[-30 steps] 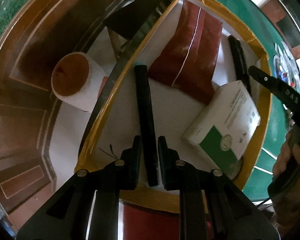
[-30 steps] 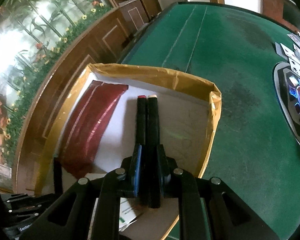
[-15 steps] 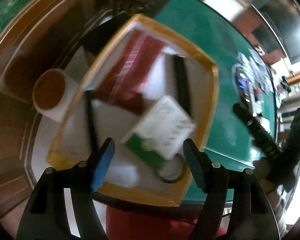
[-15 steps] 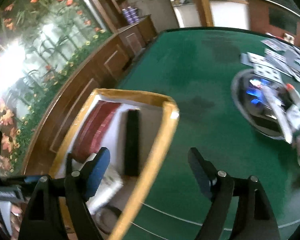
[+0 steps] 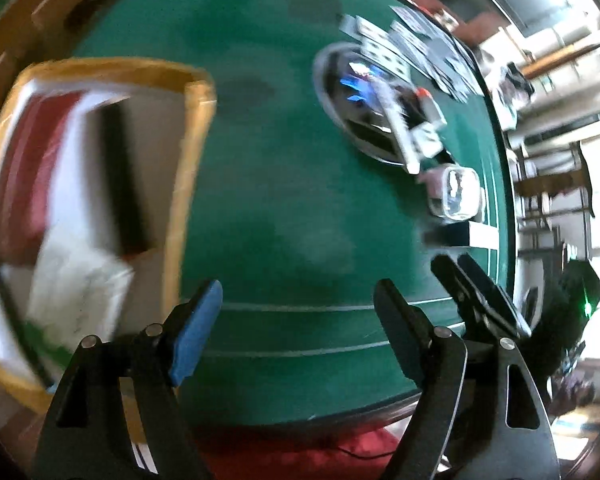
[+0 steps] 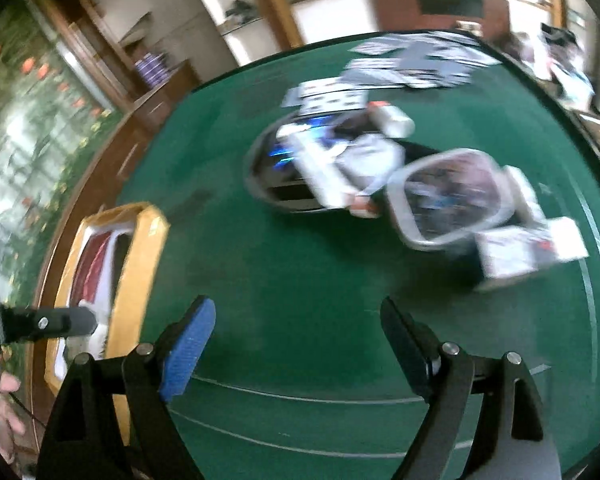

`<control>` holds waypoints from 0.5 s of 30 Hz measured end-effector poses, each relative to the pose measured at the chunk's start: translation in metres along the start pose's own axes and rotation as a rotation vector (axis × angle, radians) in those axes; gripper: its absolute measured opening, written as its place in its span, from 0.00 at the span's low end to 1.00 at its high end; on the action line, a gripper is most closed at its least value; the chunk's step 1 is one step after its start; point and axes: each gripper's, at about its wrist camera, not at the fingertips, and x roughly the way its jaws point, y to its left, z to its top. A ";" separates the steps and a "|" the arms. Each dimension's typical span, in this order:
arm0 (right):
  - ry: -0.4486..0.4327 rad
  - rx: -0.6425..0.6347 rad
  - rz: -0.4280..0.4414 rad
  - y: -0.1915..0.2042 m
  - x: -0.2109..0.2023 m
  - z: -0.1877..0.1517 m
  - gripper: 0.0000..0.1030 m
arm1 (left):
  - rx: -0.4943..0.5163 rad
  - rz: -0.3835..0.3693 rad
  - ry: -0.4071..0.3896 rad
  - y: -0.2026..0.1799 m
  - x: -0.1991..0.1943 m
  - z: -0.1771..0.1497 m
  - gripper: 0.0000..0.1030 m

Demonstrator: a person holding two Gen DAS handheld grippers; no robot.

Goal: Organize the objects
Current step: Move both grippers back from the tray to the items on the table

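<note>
Green felt (image 5: 292, 208) is spread under both grippers, white lines crossing it close by. Left gripper (image 5: 298, 320) is held wide apart over bare felt, nothing gripped. Right gripper (image 6: 296, 332) is likewise spread and empty. At the left, the yellow-rimmed box (image 5: 188, 168) is seen with a black bar (image 5: 124, 184), a red packet (image 5: 24, 168) and a white-green carton (image 5: 76, 280) inside. Farther right, a round tray (image 6: 268, 184) and what seems, through blur, a clear lidded container (image 6: 452, 196) are piled together.
</note>
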 end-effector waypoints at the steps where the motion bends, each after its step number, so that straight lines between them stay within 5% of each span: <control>1: -0.007 0.022 -0.011 -0.012 -0.006 -0.001 0.83 | 0.016 -0.004 0.007 -0.013 0.008 0.007 0.77; 9: -0.037 0.120 -0.072 -0.076 -0.038 -0.012 0.83 | -0.029 -0.091 -0.026 -0.079 0.053 0.077 0.77; 15: -0.044 0.134 -0.076 -0.097 -0.057 -0.023 0.83 | -0.130 -0.026 -0.055 -0.097 0.095 0.127 0.77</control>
